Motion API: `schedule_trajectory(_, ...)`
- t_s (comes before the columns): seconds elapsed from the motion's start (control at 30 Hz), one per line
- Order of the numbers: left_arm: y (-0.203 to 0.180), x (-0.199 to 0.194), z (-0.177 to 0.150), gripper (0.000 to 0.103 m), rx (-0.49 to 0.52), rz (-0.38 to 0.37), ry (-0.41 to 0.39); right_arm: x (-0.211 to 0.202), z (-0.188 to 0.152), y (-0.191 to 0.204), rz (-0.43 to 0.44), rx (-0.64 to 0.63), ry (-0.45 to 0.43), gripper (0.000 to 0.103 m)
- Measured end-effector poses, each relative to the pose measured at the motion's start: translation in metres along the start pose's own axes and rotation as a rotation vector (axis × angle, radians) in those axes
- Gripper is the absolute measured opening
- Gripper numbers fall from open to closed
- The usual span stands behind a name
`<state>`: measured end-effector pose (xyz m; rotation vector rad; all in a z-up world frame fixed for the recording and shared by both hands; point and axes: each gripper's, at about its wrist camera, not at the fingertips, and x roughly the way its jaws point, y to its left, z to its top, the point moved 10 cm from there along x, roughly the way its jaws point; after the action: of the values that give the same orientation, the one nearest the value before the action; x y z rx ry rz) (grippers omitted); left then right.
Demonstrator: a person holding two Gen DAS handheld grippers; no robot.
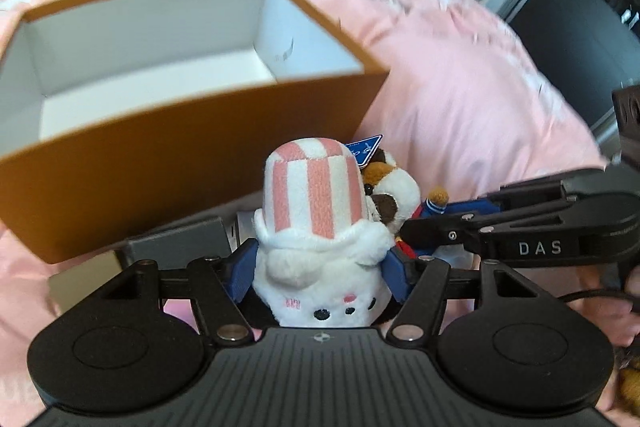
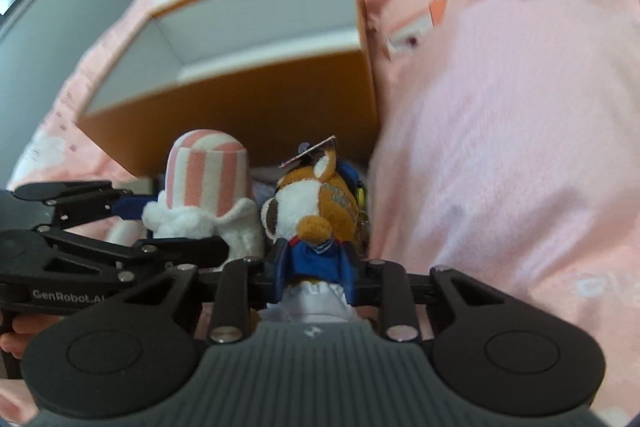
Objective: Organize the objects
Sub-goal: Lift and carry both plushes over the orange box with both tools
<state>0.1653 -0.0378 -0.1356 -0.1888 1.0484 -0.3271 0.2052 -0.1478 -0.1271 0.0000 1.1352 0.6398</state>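
Note:
My left gripper [image 1: 318, 275] is shut on a white plush toy [image 1: 316, 195] with a pink-and-white striped hat, its blue pads pressing on the toy's sides. The toy lies face toward the camera. Beside it, my right gripper [image 2: 316, 267] is shut on a brown-and-white fox plush [image 2: 316, 203] in blue clothing with a paper tag. The two toys touch side by side just in front of an open orange box [image 1: 160, 163] with a bare white inside. From the right wrist view the striped toy [image 2: 208, 183] and the box wall [image 2: 248, 107] show too.
Everything rests on a pink printed bedcover [image 1: 460, 87] that rises in a fold to the right [image 2: 500, 147]. A small grey box [image 1: 180, 239] lies between the toys and the orange box. A person's hand [image 1: 624, 307] shows at the right edge. Dark cabinet doors [image 1: 580, 7] stand beyond.

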Motion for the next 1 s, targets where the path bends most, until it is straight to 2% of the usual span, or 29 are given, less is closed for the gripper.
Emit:
schedule_trajectory(0.13,-0.001,-0.037,0.019,0.074,-0.020,0.004,-0.069,-0.039,0.018,0.015,0.020,-0.022,-0.094,0.028)
schedule_trajectory(0.3,0.002,-0.083,0.064,0.074,-0.039,-0.006,-0.150,-0.089,0.062,0.031,0.043,-0.063,-0.233,0.028)
schedule_trajectory(0.43,0.014,-0.092,0.107,0.074,-0.056,0.022,-0.177,-0.097,0.107,0.039,0.033,-0.064,-0.311,0.028)
schedule_trajectory(0.53,0.032,-0.080,0.135,0.074,-0.073,0.079,-0.175,-0.081,0.139,0.037,0.034,-0.027,-0.328,0.028)
schedule_trajectory(0.67,0.064,-0.039,0.150,0.074,-0.104,0.129,-0.093,-0.035,0.169,0.030,0.022,0.009,-0.288,0.028)
schedule_trajectory(0.77,0.088,-0.003,0.153,0.074,-0.125,0.173,-0.030,0.007,0.179,0.025,0.003,0.011,-0.230,0.028)
schedule_trajectory(0.87,0.109,0.021,0.149,0.073,-0.152,0.183,0.027,0.043,0.183,0.021,-0.032,0.000,-0.180,0.028)
schedule_trajectory(1.0,0.127,0.050,0.151,0.072,-0.137,0.235,0.066,0.080,0.188,0.018,-0.075,-0.031,-0.133,0.028)
